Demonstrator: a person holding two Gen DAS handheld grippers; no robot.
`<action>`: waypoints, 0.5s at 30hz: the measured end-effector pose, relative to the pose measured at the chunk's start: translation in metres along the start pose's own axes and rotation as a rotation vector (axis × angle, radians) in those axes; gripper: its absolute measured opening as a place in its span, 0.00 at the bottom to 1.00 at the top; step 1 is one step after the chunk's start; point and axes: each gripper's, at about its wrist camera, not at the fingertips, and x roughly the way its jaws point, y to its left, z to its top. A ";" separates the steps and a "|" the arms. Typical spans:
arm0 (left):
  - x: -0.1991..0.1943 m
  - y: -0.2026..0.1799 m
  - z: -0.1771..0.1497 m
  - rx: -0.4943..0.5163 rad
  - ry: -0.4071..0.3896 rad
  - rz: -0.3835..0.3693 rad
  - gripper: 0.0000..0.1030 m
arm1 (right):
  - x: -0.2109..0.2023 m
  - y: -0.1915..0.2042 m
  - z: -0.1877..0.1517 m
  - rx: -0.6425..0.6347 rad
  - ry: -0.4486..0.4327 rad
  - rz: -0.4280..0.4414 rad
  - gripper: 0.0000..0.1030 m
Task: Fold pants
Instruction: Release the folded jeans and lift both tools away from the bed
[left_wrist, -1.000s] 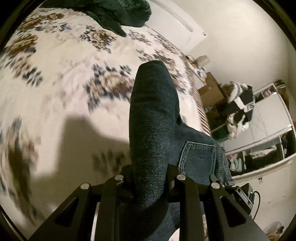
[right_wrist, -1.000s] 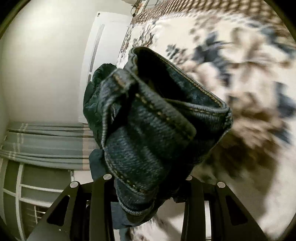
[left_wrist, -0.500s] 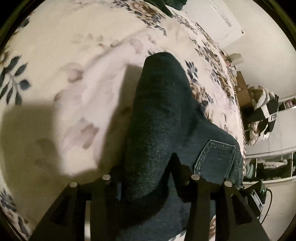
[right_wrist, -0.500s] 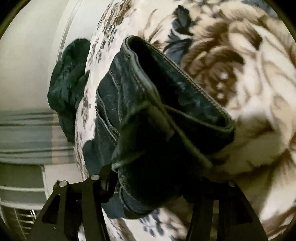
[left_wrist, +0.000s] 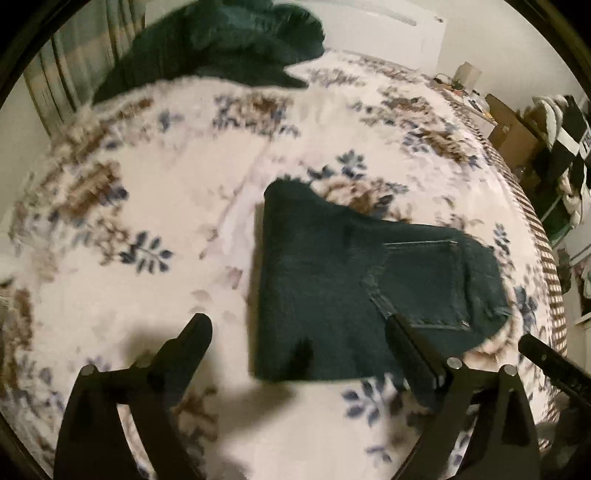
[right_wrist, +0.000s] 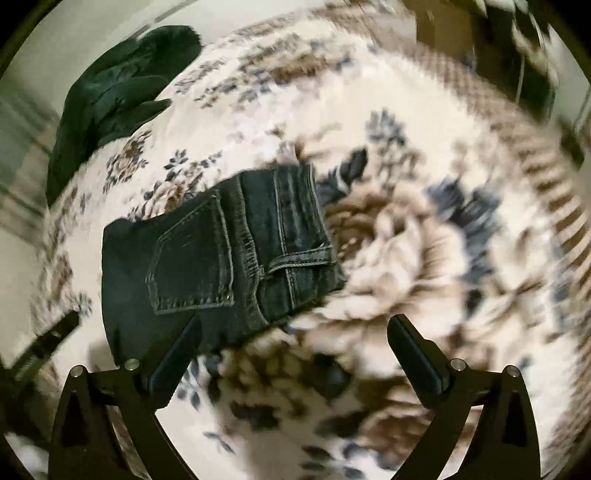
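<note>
The dark blue jeans (left_wrist: 332, 291) lie folded into a compact packet on the floral bedspread (left_wrist: 147, 206), back pocket up. In the right wrist view the jeans (right_wrist: 221, 258) show the pocket and waistband. My left gripper (left_wrist: 299, 332) is open and empty, raised just above the near edge of the jeans. My right gripper (right_wrist: 295, 336) is open and empty, its left finger (right_wrist: 177, 362) over the near corner of the jeans. The right gripper's finger tip (left_wrist: 546, 358) shows at the right edge of the left wrist view.
A dark green garment (left_wrist: 221, 48) lies bunched at the far end of the bed; it also shows in the right wrist view (right_wrist: 114, 96). Shelves and clutter (left_wrist: 554, 122) stand past the bed's right edge. A white panel (left_wrist: 399, 33) stands against the far wall.
Both grippers have let go of the jeans, opened and lifted back. The jeans now lie flat and folded on the bedspread.
</note>
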 end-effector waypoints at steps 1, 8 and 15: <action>-0.013 -0.005 -0.002 0.005 -0.007 0.013 0.94 | -0.019 0.004 -0.004 -0.020 -0.014 -0.019 0.99; -0.108 -0.031 -0.015 0.007 -0.067 0.053 0.94 | -0.148 0.028 -0.029 -0.137 -0.123 -0.064 0.99; -0.222 -0.048 -0.032 0.002 -0.165 0.081 0.94 | -0.284 0.034 -0.058 -0.199 -0.214 -0.029 0.99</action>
